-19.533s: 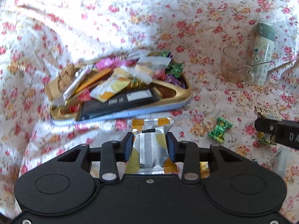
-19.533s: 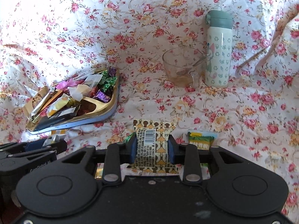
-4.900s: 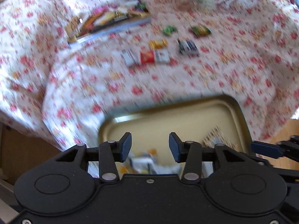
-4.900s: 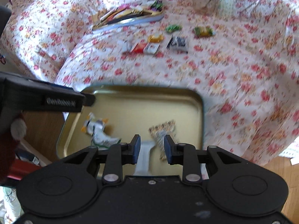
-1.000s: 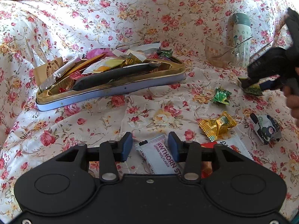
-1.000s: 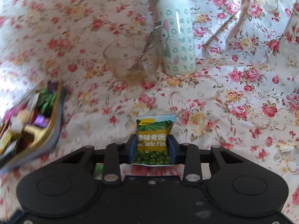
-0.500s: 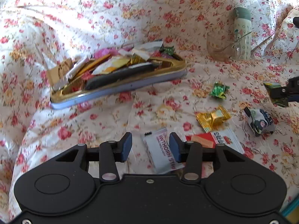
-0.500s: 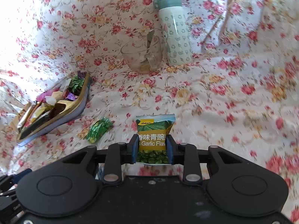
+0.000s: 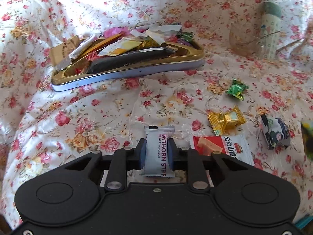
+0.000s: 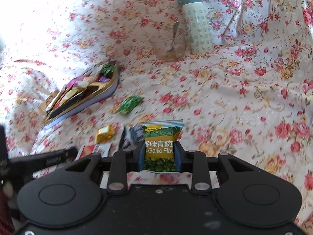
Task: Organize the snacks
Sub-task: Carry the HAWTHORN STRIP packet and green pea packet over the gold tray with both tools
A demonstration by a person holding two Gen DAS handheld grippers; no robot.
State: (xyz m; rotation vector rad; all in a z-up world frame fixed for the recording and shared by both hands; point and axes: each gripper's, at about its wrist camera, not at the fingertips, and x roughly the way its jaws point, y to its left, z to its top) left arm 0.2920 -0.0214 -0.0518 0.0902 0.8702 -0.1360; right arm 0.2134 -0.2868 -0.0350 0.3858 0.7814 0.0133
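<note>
My left gripper (image 9: pixel 156 150) is shut on a white hawthorn strip packet (image 9: pixel 157 146), its blue pads pressing both long sides. My right gripper (image 10: pixel 159 154) is shut on a green garlic pea packet (image 10: pixel 161 143) and holds it above the floral cloth. Loose snacks lie on the cloth in front of the left gripper: a gold candy (image 9: pixel 226 120), a green candy (image 9: pixel 236 89), a red and white packet (image 9: pixel 221 146) and a dark printed packet (image 9: pixel 275 133). A gold tin tray (image 9: pixel 125 72) heaped with several snacks sits further back.
A glass cup (image 10: pixel 168 45) with a spoon and a pale green bottle (image 10: pixel 196 21) stand at the far right of the cloth. The left gripper's black body (image 10: pixel 45 160) shows at the lower left of the right wrist view. The cloth rises in folds behind the tray.
The left gripper's jaws have closed onto the hawthorn strip packet, which now stands straight between them. The right gripper has carried the green packet back and left, away from the cup and bottle.
</note>
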